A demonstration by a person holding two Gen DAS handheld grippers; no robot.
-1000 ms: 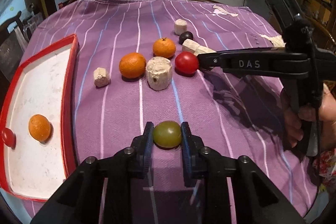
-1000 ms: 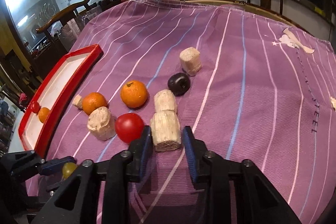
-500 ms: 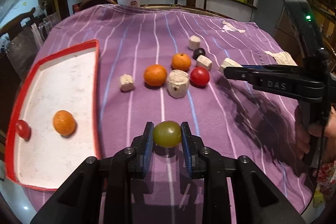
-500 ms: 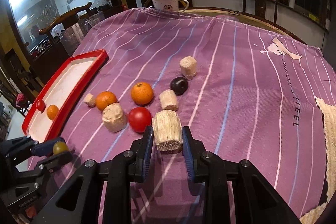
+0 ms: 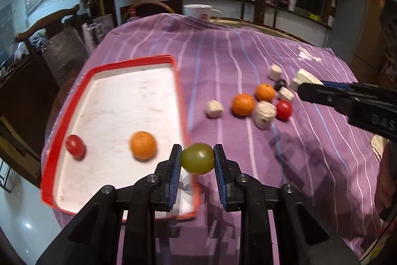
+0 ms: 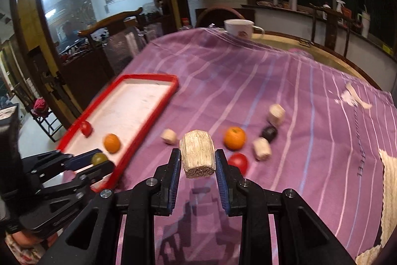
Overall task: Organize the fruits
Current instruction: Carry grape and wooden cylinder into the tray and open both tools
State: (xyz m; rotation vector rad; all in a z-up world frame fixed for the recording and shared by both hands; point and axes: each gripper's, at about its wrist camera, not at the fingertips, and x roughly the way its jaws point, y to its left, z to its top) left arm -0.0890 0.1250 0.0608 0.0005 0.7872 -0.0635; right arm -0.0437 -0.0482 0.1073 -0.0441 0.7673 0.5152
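Note:
My left gripper (image 5: 197, 158) is shut on a green grape (image 5: 197, 158), held in the air above the near right rim of the red tray (image 5: 178, 81). Inside the tray lie an orange (image 5: 143, 145) and a small red tomato (image 5: 75, 145). My right gripper (image 6: 197, 157) is shut on a pale fibrous chunk (image 6: 197, 153), lifted over the purple cloth. On the cloth sit two oranges (image 5: 243, 104), a red tomato (image 5: 283, 109), a dark plum (image 5: 280, 84) and several pale chunks (image 5: 264, 114). The left gripper (image 6: 99, 160) with its grape also shows at the tray's near corner in the right wrist view.
A purple striped cloth (image 5: 223, 61) covers the round table. A white mug (image 6: 239, 27) stands at the far edge. Wooden chairs (image 5: 49, 24) stand to the left, and a beige mat (image 6: 389, 180) lies at the right. A person's hand (image 5: 385, 180) holds the right gripper's handle.
Both grippers have risen and swung left toward the tray. The grape went from over the cloth to the tray's rim. The pale chunk was lifted off the cloth beside the red tomato.

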